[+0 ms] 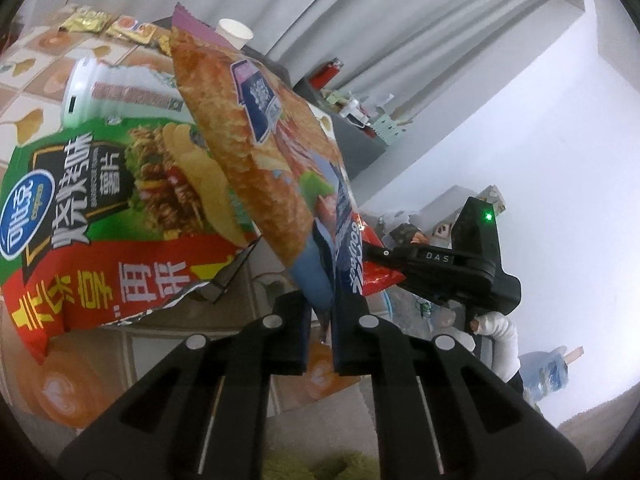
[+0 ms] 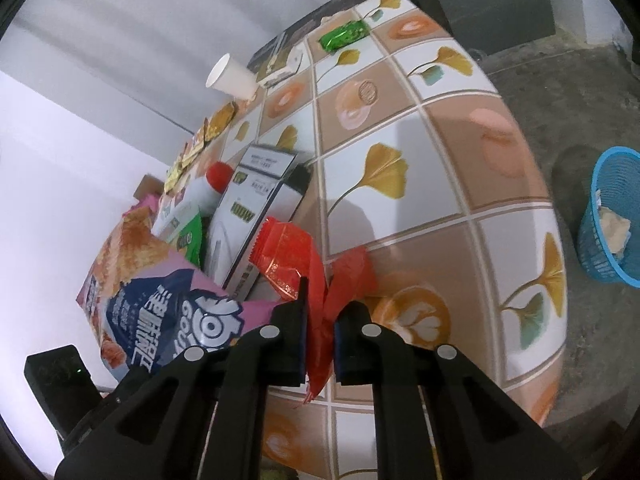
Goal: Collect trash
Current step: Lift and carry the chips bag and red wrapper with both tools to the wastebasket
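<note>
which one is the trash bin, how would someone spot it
Start at the tiled table with the ginkgo-leaf pattern and look past its edge down to the grey floor. There stands a blue mesh basket, tapered, with crumpled pale paper inside. It is the only blue thing on the floor in the right wrist view.

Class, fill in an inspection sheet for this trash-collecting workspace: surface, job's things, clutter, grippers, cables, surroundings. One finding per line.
Surface: tablecloth with leaf and coffee tiles.
Job's things: pink snack bag held by the left gripper; red wrapper held by the right gripper; green chip bag lying torn open.
Clutter: paper cup, white box, bottle with red cap, green wrapper, gold packets.
Grippers: both shut on packaging.
Cables: nothing seen.
Surroundings: blue basket on the floor, grey curtain.
</note>
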Motion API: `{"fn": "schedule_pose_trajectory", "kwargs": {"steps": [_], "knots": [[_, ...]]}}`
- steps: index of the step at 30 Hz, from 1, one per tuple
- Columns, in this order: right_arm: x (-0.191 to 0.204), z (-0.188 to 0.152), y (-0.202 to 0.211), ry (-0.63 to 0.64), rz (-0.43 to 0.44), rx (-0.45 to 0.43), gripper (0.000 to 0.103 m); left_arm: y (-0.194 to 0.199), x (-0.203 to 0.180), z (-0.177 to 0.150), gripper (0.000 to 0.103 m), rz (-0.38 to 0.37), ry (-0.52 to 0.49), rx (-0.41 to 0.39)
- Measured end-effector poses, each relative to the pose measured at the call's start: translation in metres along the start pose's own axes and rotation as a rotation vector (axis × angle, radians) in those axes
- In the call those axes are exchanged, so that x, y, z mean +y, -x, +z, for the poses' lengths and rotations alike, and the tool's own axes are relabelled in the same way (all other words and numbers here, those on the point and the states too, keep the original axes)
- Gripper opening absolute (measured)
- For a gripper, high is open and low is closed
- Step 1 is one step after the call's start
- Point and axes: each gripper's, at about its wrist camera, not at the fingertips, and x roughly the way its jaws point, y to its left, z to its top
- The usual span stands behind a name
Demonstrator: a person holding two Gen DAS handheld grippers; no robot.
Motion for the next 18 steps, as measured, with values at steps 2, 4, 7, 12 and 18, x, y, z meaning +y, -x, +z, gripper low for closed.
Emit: {"fn": "schedule_pose_trajectory", "kwargs": {"steps": [2, 4, 7, 12, 18], "knots": [[-0.003, 0.001, 0.006, -0.007, -0.002, -0.016, 0.01, 0.0, -0.003, 0.003, 0.003, 0.001, -0.023, -0.005], [-0.006, 0.002, 0.012, -0.014, -0.004, -0.031, 0.01, 0.0, -0.006, 0.006, 0.003, 0.0, -0.038, -0.009], [-0.011, 0.003, 0.02, -0.023, -0.006, -0.051, 0.009, -0.003, -0.009, 0.009, 0.002, 0.002, -0.058, -0.012], [-0.017, 0.001, 0.031, -0.038, -0.003, -0.075, 0.009, -0.007, -0.014, 0.016, 0.002, 0.013, -0.102, -0.002], [-0.026, 0.001, 0.046, -0.066, 0.012, -0.114, 0.009, -0.016, -0.025, 0.026, 0.002, 0.021, -0.164, 0.034]]}}
